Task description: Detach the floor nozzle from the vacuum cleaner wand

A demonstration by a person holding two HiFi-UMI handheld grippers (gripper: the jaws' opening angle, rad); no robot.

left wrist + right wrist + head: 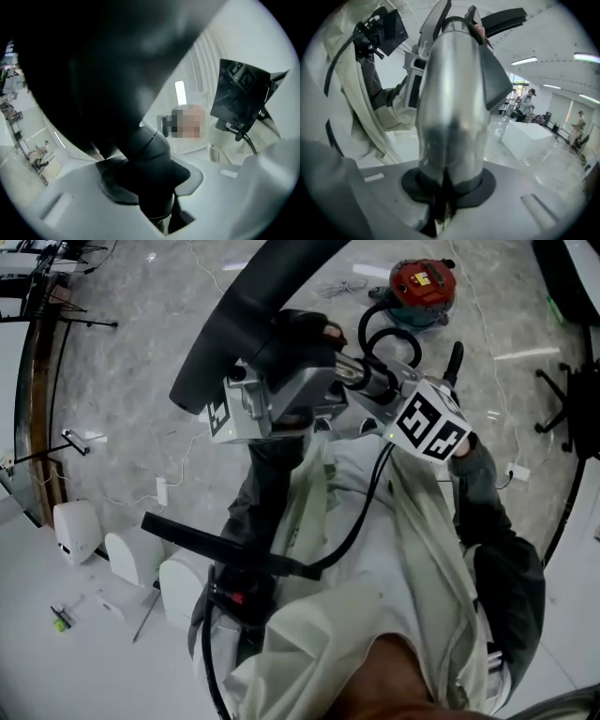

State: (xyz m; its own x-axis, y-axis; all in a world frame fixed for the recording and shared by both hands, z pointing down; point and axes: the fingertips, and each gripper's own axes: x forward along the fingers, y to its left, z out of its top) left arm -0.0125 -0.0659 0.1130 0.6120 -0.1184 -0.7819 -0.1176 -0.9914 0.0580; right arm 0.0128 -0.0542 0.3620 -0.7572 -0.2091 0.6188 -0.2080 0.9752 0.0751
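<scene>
Both pieces are up in front of my chest, well off the floor (112,352). My left hand-held gripper (143,187) is pinching the dark neck of the floor nozzle (239,310), whose black head arcs up and away over it. My right hand-held gripper (445,187) is clamped on the shiny metal wand (450,93), close to the grey collar where the two parts meet. As far as I can see they're not yet apart.

Now the risks. That wand is smooth and rounded, and my right jaws have only a narrow bite on it. If I pull straight along it, I'd expect the pads to slide instead of the joint giving. I can't see a catch or button from here, so if there is one and it isn't pressed, I'm just hauling against a lock.

The opposite trouble is that it lets go all at once. Then the long head on my left swings, and it's close to my face and chest. A neck like this looks as if it could pivot, so the head may flop round in my grip and twist out.

The black hose (380,329) loops back to the red vacuum cleaner (422,282) on the floor. A hard tug could drag that along or yank the wand sideways. Anything I drop lands on hard stone.
</scene>
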